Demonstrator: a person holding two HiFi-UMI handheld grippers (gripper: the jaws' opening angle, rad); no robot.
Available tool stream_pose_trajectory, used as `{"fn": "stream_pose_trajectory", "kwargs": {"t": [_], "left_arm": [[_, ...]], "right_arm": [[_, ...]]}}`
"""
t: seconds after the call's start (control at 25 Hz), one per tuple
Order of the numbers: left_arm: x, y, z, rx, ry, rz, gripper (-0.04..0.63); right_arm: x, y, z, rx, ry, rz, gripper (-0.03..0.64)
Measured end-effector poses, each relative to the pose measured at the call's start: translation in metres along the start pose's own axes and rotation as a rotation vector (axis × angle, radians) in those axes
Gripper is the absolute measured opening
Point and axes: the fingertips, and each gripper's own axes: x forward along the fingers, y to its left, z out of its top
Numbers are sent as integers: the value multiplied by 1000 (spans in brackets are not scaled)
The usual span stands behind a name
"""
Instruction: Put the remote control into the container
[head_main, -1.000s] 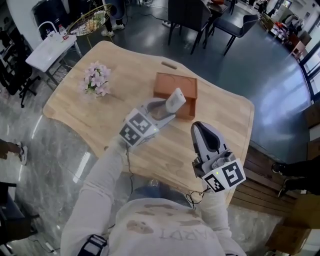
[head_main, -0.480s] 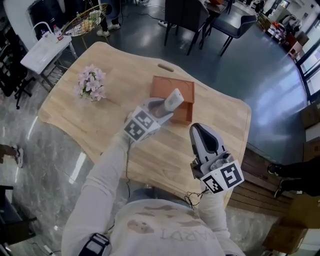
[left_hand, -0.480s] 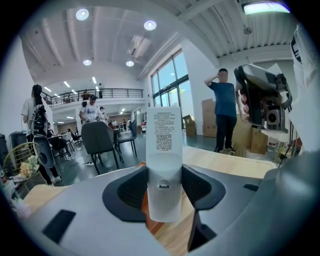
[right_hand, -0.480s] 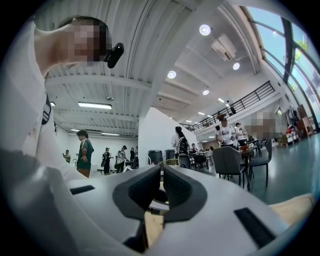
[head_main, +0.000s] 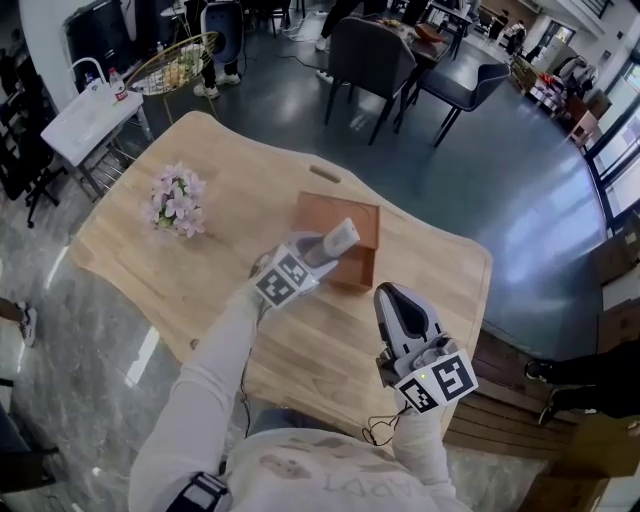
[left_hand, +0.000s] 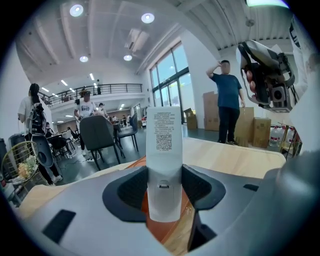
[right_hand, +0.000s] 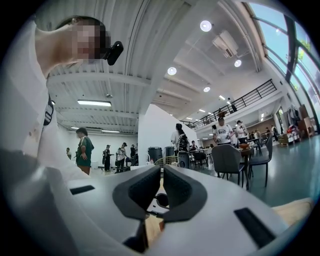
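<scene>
The left tongs (head_main: 320, 250) were clenched on the remote control (head_main: 340, 238), both pads (left_hand: 131, 187) pressing the sides of its lower end. The remote was white and stood tilted, printed back toward the tongs' camera. It hung above the near part of the brown container (head_main: 335, 200), not resting in it, and the container's orange-brown floor showed below the remote between the jaws. The container sat on the wooden counter (head_main: 250, 180), open at the top.

The right tongs (head_main: 393, 295) were held well apart from the container, on the person's side and to its right. Their jaws were drawn together to a thin slit, with nothing between them. A small bunch of pink flowers (head_main: 172, 200) lay on the counter, well to the left of the container.
</scene>
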Motion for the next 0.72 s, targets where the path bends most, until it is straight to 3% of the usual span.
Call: {"fn": "stream_pose_trajectory", "kwargs": {"t": [0.24,0.72], "left_arm": [[31,6,-23,27,73,-7,209],[67,9,-61,172,287,-47,209]], "right_arm": [[-3,-16,-4,-3,7,-17,25],[-8,-45,-9,13,13,-69,25]]}}
